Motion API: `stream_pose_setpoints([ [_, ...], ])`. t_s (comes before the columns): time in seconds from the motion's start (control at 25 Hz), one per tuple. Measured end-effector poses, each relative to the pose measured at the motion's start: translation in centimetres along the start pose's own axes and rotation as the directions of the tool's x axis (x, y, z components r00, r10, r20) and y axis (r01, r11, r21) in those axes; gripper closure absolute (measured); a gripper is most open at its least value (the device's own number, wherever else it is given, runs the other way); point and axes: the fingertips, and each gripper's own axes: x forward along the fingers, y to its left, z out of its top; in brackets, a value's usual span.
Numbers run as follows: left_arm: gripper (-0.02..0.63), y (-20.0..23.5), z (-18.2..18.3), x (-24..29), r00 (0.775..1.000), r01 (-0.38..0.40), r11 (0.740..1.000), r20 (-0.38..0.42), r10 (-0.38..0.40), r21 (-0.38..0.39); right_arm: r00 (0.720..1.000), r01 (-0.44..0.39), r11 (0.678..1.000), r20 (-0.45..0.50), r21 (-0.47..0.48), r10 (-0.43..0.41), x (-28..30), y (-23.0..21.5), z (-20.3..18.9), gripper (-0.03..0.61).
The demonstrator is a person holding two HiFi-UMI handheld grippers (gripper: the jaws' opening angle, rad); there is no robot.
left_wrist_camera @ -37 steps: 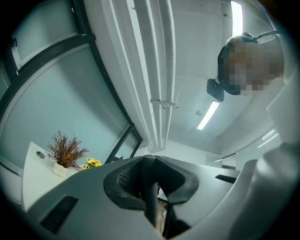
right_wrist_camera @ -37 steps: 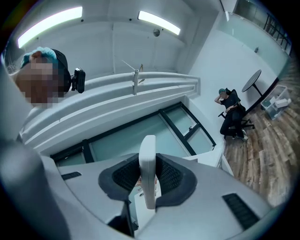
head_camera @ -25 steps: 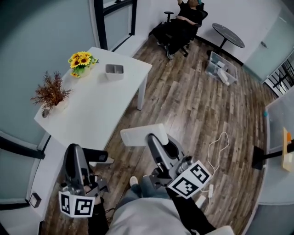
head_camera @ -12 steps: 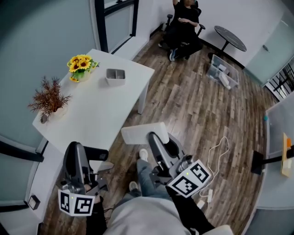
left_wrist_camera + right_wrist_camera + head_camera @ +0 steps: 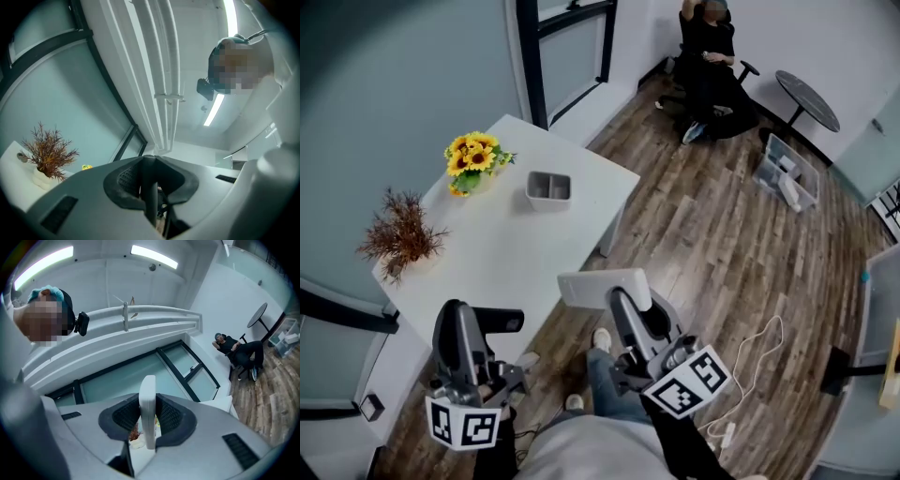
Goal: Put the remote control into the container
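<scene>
My left gripper [image 5: 472,326] is clamped on a black remote control [image 5: 499,321], by the near corner of the white table [image 5: 511,253]. On that table stand a dried plant [image 5: 401,239], sunflowers [image 5: 473,157] and the grey container [image 5: 549,187], well apart from both remotes. My right gripper [image 5: 623,298] pinches a white remote control [image 5: 602,286] above the wooden floor [image 5: 722,244].
</scene>
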Motion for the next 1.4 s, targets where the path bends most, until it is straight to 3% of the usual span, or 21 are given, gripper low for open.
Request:
stream_pose_setpoints([
  [0.52, 0.545, 0.1, -3.3, 11.8, 0.996, -0.093, 0.995, 0.021, 0.092, 0.035, 0.992, -0.086, 0.996, -0.09, 0.008, 0.086, 9.2, -8.7, 4.7, 0.486],
  [1.4, 0.545, 3.7, -5.5, 18.3, 0.986, -0.168, 0.985, 0.027, 0.167, 0.049, 0.98, -0.118, 0.993, -0.158, 0.003, 0.117, 17.8, -14.4, 4.5, 0.486],
])
